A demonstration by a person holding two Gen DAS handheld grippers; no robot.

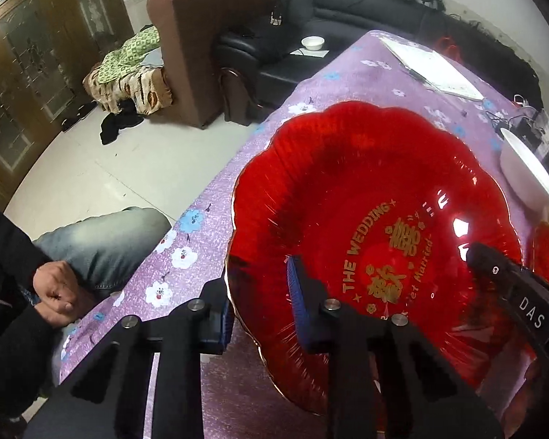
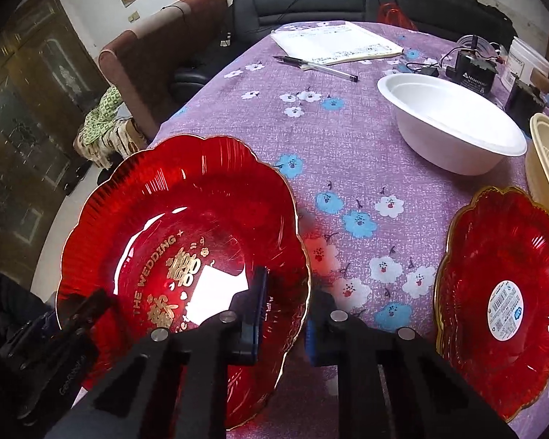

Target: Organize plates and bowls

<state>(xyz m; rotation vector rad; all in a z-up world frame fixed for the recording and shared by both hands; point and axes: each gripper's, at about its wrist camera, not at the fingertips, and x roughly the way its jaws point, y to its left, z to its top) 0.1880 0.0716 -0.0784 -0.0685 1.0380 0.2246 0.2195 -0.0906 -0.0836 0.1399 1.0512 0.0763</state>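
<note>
red plate (image 2: 186, 219) (gold lettering); purple tablecloth (image 2: 347, 139)

The second red plate (image 2: 501, 300) is cut off by the right edge; the cream basket (image 2: 547, 179) too. The label's (image 2: 505, 310) print is unreadable.
</note>
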